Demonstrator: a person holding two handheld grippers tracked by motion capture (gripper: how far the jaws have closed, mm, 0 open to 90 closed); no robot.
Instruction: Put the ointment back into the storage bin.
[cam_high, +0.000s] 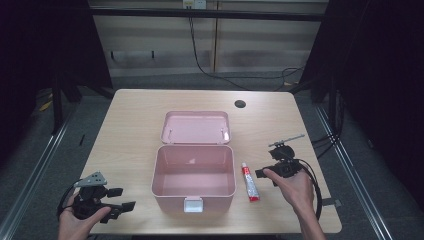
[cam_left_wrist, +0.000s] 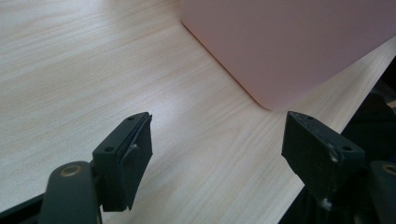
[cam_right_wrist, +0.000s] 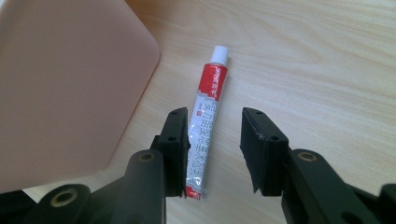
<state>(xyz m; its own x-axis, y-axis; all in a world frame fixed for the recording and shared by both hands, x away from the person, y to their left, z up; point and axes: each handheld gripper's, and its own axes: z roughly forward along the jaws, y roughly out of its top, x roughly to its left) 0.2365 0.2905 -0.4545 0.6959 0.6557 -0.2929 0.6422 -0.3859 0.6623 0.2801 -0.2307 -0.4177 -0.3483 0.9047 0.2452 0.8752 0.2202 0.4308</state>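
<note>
Right hand-held gripper, jaws partly open, straddles tube beside pink box, gripping nothing.

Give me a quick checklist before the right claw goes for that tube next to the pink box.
1. Tube lying flat on the table, free of the box: ok.
2. Right claw over the tube: ok.
3. Tube centred in the gap: not ok, it lies along one jaw's pad.
4. Pads pressing the tube: not ok, a gap remains on the other side.
5. Pink box with lid open, inside bare: ok.
6. Left claw open, off near the table's corner, out of the way: ok.
</note>
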